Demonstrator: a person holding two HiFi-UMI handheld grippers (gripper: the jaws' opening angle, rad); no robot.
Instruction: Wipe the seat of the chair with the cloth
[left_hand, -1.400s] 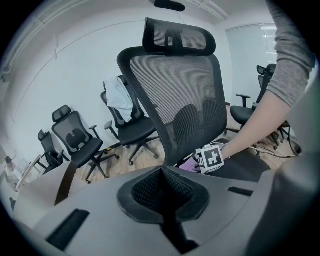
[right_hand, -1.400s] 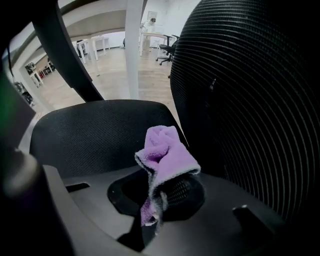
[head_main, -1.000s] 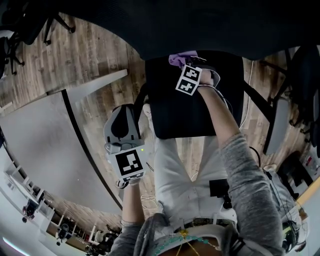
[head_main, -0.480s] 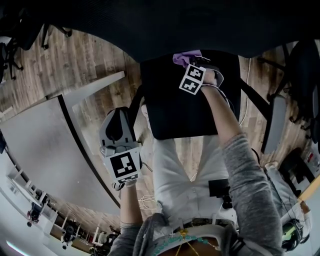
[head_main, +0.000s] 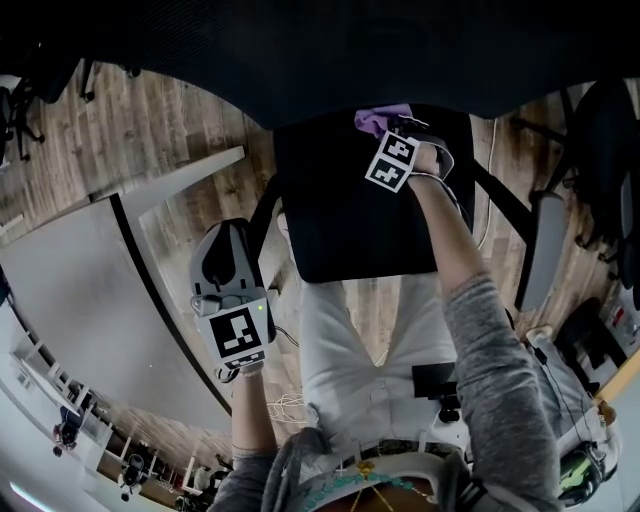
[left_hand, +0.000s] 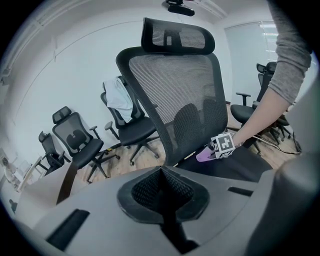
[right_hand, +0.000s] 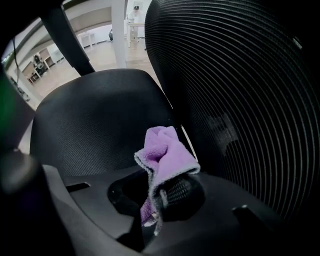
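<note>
Right gripper (right_hand: 159, 197) clamped on the crumpled purple microfibre cloth (right_hand: 167, 152), at the rear edge of the black fabric chair seat (head_main: 350, 215). Open seat runs toward 6 o'clock in head view (pull stroke likely). Left gripper (left_hand: 162, 192): jaws together, empty, off-seat at 8 o'clock.

- In the head view only a purple corner of the cloth (head_main: 378, 119) peeks out at twelve o'clock of the marker cube (head_main: 393, 160); the rest sits behind it.
- The seat (head_main: 340, 220) loses its rear edge under the backrest (head_main: 350, 50), itself cropped by the top border.
- The cloth's lower end vanishes between the clamped jaws of the right gripper (right_hand: 157, 195).
</note>
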